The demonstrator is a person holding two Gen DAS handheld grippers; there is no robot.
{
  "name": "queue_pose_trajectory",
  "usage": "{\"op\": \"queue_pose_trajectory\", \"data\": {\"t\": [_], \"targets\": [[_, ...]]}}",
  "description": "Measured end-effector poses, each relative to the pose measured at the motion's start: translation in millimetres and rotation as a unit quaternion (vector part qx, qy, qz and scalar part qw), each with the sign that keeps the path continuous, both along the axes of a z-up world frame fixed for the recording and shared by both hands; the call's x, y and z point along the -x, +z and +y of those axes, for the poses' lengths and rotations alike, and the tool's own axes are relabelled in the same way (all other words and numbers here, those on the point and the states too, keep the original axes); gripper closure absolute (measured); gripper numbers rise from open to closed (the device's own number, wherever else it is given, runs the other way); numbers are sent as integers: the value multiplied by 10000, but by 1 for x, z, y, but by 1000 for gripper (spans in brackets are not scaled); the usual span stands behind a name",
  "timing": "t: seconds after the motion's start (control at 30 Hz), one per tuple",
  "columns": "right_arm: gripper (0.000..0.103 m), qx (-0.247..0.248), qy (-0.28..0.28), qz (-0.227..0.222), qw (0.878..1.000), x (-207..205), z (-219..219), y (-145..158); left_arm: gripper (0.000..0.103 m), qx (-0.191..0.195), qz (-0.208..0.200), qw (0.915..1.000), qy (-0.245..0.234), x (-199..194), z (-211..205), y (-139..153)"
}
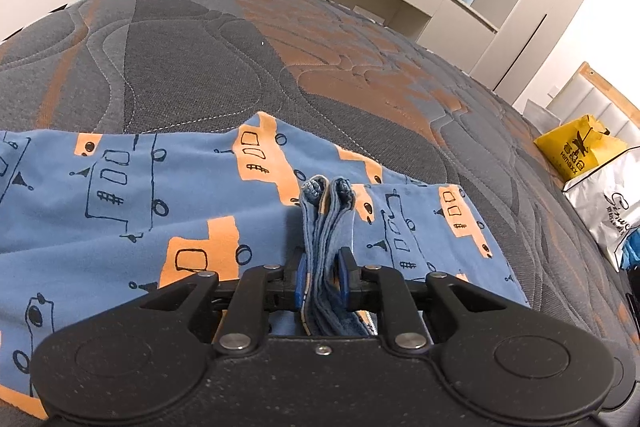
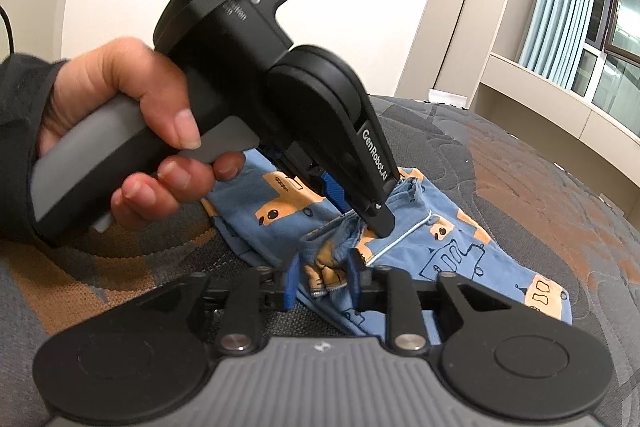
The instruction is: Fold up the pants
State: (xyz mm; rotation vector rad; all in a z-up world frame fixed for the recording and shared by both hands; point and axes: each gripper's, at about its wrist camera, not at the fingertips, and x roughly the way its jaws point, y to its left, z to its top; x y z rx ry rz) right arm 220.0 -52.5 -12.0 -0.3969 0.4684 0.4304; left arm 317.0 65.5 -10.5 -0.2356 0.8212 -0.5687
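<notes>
Here the pants (image 1: 120, 211) lie on a grey and orange quilted mattress (image 1: 240, 47), blue cloth printed with orange blocks and black line-drawn vehicles, partly folded into layers. The left tongs (image 1: 323, 267) sit around a bunched, stacked edge of the fabric, blue pads just beside it. The right tongs (image 2: 324, 279) stand spread around a crumpled hem, whether they press it I cannot tell. A hand (image 2: 132, 115) grips the left tool's handle.

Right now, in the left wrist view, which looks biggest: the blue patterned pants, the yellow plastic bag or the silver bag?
1. Blue patterned pants, by far.
2. Silver bag.
3. Yellow plastic bag.
The two bags look close, and the silver one sits nearer the camera, so their order is unsure.
</notes>
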Motion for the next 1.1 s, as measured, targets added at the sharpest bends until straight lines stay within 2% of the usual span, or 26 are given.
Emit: {"op": "queue_pose_trajectory", "data": {"t": [0.03, 0.1, 0.13, 0.2, 0.23, 0.3, 0.37, 0.47, 0.53, 0.63, 0.73, 0.83, 0.9, 0.97, 1.1], "targets": [[61, -38, 8, 11, 10000, 1, -2, 1, 77, 36, -20, 10000, 7, 0, 2, 0], [36, -132, 8, -6, 9999, 4, -9, 5, 60, 122, -84, 9999, 51, 3, 7, 0], [31, -194, -22, -43, 9998, 8, -15, 8, 55, 136, -141, 9998, 101, 4, 9, 1], [15, -262, -144, -128, 9995, 16, -29, 13, 35, 132, -297, 9991, 268, 8, 14, 3], [11, -278, -282, -190, 9990, 20, -38, 15, 32, 99, -407, 9984, 373, 11, 15, 5], [1, -238, -631, -333, 9972, 24, -56, 17, 15, -63, -696, 9958, 583, 17, 13, 8], [0, -107, -986, -452, 9940, 18, -72, 19, 4, -301, -1047, 9910, 773, 24, 5, 10], [0, -46, -1489, -711, 9863, -2, -94, 23, 3, -884, -1349, 9831, 862, 29, -12, 6], [0, 60, -1780, -838, 9804, -23, -103, 23, 3, -1111, -1339, 9811, 851, 28, -18, 2], [0, 285, -2066, -758, 9751, -57, -112, 19, 3, -1388, -1230, 9773, 1027, 23, -19, -4], [0, 675, -2285, -770, 9681, -84, -120, 7, 3, -1336, -1136, 9786, 1080, 21, -13, -8], [0, 1108, -2767, -725, 9518, -104, -135, -19, 2, -1349, -1161, 9778, 1106, 20, -11, -9], [0, 858, -2757, -592, 9556, -108, -141, -20, 2, -1307, -1229, 9773, 1131, 21, -11, -8], [0, 753, -2760, -657, 9559, -106, -143, -15, 1, -1169, -1325, 9764, 1242, 21, -8, -7], [0, 896, -2514, -553, 9621, -100, -138, -8, 1, -1004, -1118, 9782, 1433, 12, -1, -9]]}}
